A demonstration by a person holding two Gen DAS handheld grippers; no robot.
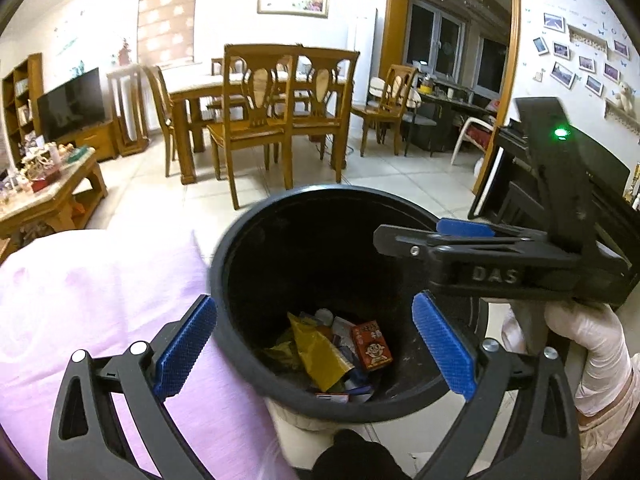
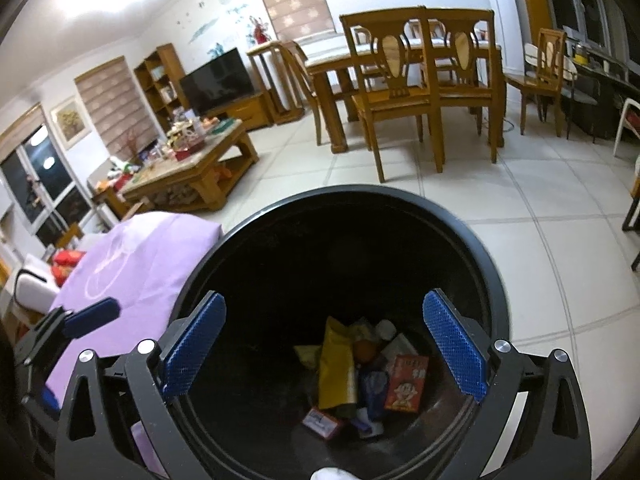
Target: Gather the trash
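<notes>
A black round trash bin (image 1: 240,236) stands on the tiled floor beside a surface under a pink cloth (image 1: 92,300). Inside lie several pieces of trash: a yellow wrapper (image 1: 318,350), a red carton (image 1: 372,346) and small packets. The bin also shows in the right wrist view (image 2: 496,280), with the yellow wrapper (image 2: 336,364) and red carton (image 2: 406,382). My left gripper (image 1: 314,346) is open and empty, its jaws wide over the bin's near rim. My right gripper (image 2: 324,354) is open and empty above the bin's mouth; it also shows from the side in the left wrist view (image 1: 460,232).
Wooden dining table with chairs (image 1: 272,96) stands beyond the bin. A cluttered wooden coffee table (image 2: 192,160) and a TV (image 2: 218,80) are to the left. A doorway (image 1: 452,60) and dark furniture (image 1: 600,184) are at the right.
</notes>
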